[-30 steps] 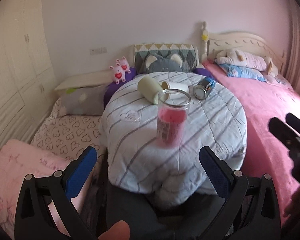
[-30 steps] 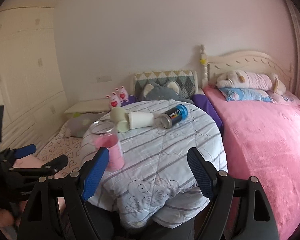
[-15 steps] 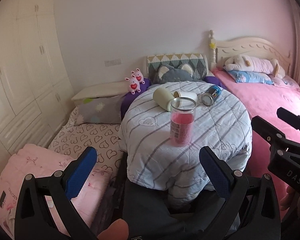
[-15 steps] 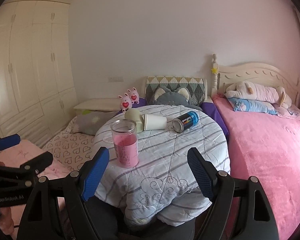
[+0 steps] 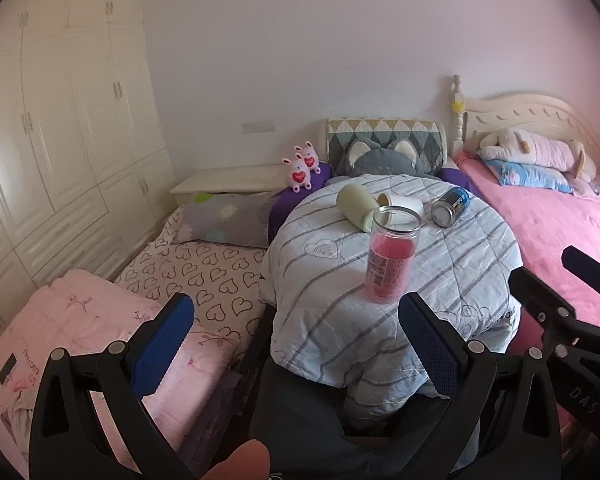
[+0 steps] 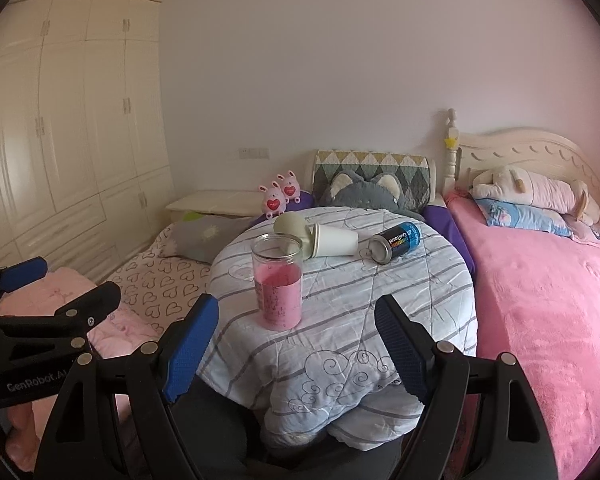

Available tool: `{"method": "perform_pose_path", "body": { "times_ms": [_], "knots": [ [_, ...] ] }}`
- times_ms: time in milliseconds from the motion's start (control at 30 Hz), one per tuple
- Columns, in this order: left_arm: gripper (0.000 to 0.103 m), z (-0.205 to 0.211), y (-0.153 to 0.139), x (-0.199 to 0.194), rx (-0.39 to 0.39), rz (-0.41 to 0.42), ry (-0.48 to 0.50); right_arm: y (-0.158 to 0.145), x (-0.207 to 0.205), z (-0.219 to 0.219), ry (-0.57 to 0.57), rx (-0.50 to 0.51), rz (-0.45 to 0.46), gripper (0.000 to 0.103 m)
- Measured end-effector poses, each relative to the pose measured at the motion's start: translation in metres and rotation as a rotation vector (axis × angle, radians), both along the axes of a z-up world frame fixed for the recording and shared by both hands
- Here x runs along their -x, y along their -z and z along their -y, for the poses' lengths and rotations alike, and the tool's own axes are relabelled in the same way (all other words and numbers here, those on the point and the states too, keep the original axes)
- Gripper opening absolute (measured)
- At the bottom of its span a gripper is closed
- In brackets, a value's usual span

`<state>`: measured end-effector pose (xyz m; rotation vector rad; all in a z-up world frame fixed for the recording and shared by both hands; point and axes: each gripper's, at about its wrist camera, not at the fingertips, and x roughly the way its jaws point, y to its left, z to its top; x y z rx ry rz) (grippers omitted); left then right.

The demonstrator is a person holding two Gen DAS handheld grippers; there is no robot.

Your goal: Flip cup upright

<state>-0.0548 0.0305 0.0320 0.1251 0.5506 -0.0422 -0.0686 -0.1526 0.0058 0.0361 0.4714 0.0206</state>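
A round table (image 6: 340, 320) covered by a grey-striped pale quilt is seen in the middle of both views, with a pink-covered bed (image 6: 540, 300) to its right and a low bed with a heart-print sheet (image 5: 204, 272) to its left. At the near part of the table a clear glass jar (image 6: 278, 284) with pink filling is set upright, its mouth open. Behind it, toward the far edge, three things are laid on their sides: a pale green cup (image 6: 294, 232), a white paper cup (image 6: 334, 240) just beside it and seemingly touching it, and a blue-and-black can (image 6: 396, 242) a little to the right, apart from the paper cup. From the near side the jar is placed directly before the green cup and partly covers it in the right wrist view. Two pink plush rabbits (image 6: 280, 196), a grey cat cushion (image 6: 364, 196) and a white wardrobe (image 6: 60, 120) are seen farther off. The left tool (image 5: 296, 340) is spread wide, nothing being held or touched between its blue pads; it is kept near the front edge of the table, well short of the cups. The right tool (image 6: 296, 344) is likewise spread wide and empty, with the jar seen between its fingers but not touched.
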Motion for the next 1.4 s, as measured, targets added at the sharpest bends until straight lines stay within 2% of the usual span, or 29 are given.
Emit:
{"method": "perform_pose_path", "body": {
  "times_ms": [1400],
  "knots": [
    [0.103, 0.004, 0.008, 0.001, -0.001, -0.019, 0.030, -0.003, 0.000, 0.011, 0.022, -0.010, -0.003, 0.082]
  ]
}}
